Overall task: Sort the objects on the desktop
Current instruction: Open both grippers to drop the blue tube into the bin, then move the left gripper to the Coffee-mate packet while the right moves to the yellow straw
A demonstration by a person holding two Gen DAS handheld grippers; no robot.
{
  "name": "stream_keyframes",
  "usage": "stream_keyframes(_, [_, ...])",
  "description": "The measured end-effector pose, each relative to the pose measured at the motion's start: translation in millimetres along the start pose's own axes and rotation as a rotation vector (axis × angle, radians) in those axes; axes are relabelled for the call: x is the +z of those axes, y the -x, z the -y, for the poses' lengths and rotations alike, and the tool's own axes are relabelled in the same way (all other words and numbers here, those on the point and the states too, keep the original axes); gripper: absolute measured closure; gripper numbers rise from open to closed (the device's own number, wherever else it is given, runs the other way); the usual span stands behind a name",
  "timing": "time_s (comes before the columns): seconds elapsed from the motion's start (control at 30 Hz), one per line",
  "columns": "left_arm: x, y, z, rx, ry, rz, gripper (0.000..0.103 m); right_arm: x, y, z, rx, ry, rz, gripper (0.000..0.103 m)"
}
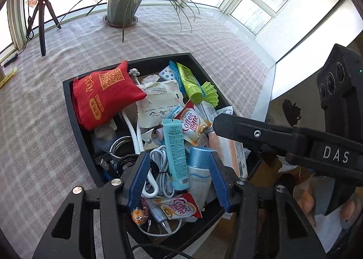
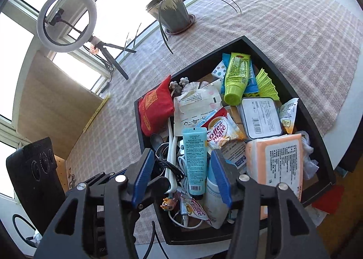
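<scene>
Left gripper (image 1: 179,176): jaws apart, nothing clamped, pitched steeply down over the near edge of the black tray (image 1: 72,109), light-blue tube (image 1: 175,152) and white-and-blue bottle (image 1: 199,177) showing in the gap below. Right gripper (image 2: 181,176): likewise parted and empty, angled down over the same near edge, one black finger reaching across the tray's right side in the left view. Likely poised to choose from the heap. Everything dumped loose in the tray, unsorted: red pouch (image 1: 104,94) at the far left corner, green tube (image 2: 236,77) toward the far edge, orange tissue pack (image 2: 279,163) along the right side. Tray near the corner of the checked tablecloth (image 1: 34,122).
</scene>
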State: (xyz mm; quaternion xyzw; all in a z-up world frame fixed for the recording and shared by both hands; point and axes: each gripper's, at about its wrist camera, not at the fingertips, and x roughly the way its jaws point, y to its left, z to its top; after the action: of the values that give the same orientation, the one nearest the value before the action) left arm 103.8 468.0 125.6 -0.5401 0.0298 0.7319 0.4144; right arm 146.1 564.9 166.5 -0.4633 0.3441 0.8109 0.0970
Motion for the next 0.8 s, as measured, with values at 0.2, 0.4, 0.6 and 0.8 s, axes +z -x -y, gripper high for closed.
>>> stream_keyframes(0.2, [-6.2, 17.0, -29.6, 0.052, 0.051, 0.019, 0.052, 1.4, -10.3, -16.5, 0.017, 0.027, -0.012, 0.047])
stream_keyframes(0.4, [-19.8, 43.6, -66.7, 0.119, 0.093, 0.055, 0.052, -5.5, -27.2, -58.4, 0.061, 0.116, -0.030, 0.047])
stream_keyframes(0.6, [-39.1, 72.3, -121.7, 0.185, 0.171, 0.074, 0.052, -14.4, -44.0, -109.2, 0.074, 0.247, -0.024, 0.047])
stream_keyframes(0.8, [-66.5, 104.5, -182.4, 0.269, 0.251, 0.089, 0.052, -28.4, -59.0, -164.3, 0.085, 0.439, 0.052, 0.046])
